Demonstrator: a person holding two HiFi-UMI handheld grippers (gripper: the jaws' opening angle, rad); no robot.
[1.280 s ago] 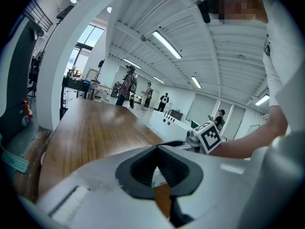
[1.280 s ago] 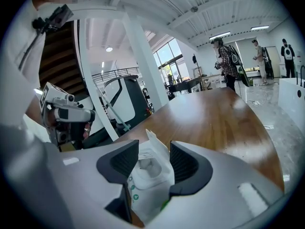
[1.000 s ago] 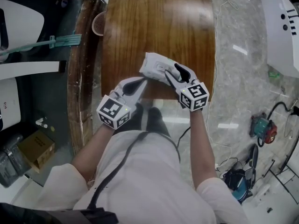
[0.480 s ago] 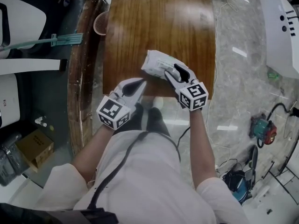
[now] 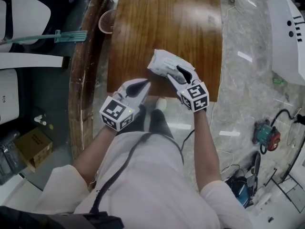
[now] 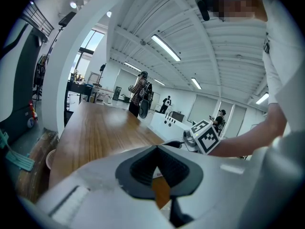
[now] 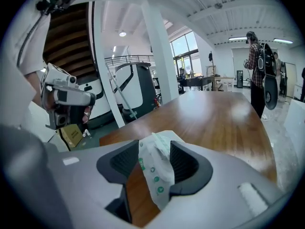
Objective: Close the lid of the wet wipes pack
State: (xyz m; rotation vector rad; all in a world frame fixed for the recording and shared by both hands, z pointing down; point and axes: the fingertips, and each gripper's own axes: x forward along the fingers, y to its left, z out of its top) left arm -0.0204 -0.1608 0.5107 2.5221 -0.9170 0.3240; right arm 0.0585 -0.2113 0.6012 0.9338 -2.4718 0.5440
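Note:
The white wet wipes pack [image 5: 163,62] with green print lies tilted at the near right part of the wooden table [image 5: 162,13]. My right gripper [image 5: 180,71] is shut on its near edge. In the right gripper view the crumpled pack [image 7: 155,168] is pinched between the two black pads. My left gripper [image 5: 145,84] hovers at the table's near edge, to the left of the pack and apart from it. It is shut with nothing in it; in the left gripper view its tips [image 6: 156,147] meet. The pack's lid is not visible.
A round pink basket [image 5: 106,21] stands on the floor by the table's left side, with a green-handled mop [image 5: 57,36] beyond it. A cardboard box [image 5: 31,149] sits at lower left. Power tools [image 5: 265,135] and cables lie on the floor at right.
The head camera has shifted a little. The right gripper keeps its hold on the pack, and the left gripper stays shut beside it in much the same place.

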